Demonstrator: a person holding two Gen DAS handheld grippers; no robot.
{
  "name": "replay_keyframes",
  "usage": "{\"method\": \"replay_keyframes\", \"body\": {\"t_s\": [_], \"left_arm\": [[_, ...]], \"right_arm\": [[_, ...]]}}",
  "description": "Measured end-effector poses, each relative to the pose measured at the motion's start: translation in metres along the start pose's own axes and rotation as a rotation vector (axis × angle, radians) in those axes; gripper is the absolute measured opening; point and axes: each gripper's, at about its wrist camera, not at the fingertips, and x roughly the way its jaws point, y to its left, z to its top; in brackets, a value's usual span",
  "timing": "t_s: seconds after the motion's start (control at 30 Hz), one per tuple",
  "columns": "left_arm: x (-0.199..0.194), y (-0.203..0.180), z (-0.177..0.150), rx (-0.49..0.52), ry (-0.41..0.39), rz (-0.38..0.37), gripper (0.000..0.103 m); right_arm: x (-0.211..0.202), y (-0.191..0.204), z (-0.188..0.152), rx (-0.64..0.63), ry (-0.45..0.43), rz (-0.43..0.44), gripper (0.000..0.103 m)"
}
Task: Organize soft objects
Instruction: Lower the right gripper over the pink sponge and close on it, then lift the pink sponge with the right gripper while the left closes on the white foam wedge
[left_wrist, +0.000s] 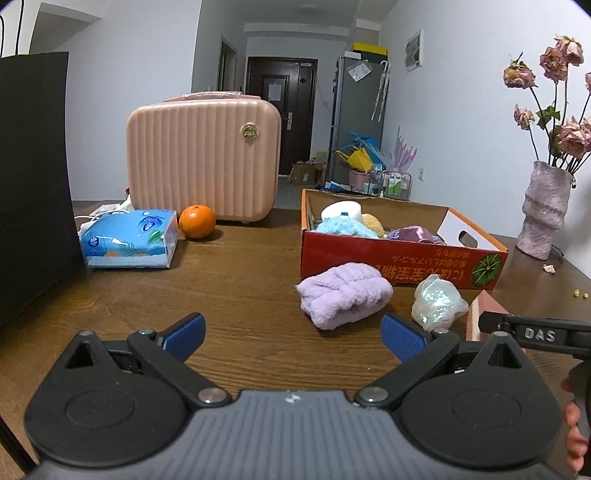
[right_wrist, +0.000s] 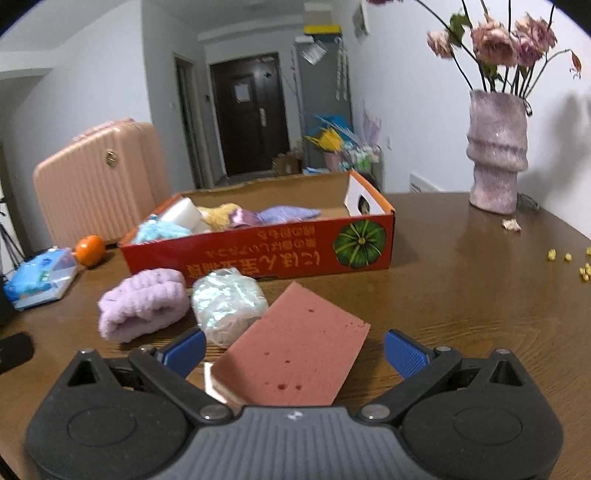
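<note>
A red cardboard box on the wooden table holds several soft items. In front of it lie a rolled lilac towel, a shiny crumpled plastic bundle and a pink sponge, whose edge shows in the left wrist view. My left gripper is open and empty, just short of the towel. My right gripper is open, its jaws on either side of the pink sponge without touching it.
A pink ribbed case, an orange and a blue tissue pack stand at the left. A lilac vase of dried roses stands right. A dark panel stands far left.
</note>
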Motion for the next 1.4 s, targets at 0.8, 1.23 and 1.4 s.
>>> {"method": "replay_keyframes", "body": {"t_s": [0.8,1.23,1.4], "left_arm": [[0.001,0.003,-0.001,0.006,0.005,0.009,0.103],[0.004,0.002,-0.003,0.004,0.005,0.03,0.103],[0.004,-0.004,-0.002,0.022,-0.002,0.041,0.103]], "right_arm": [[0.03,-0.012,-0.008,0.033,0.145,0.115,0.073],[0.005,-0.012,-0.004,-0.003,0.039,0.134,0.072],[-0.004,-0.016,-0.002,-0.014,-0.004,0.139,0.072]]}}
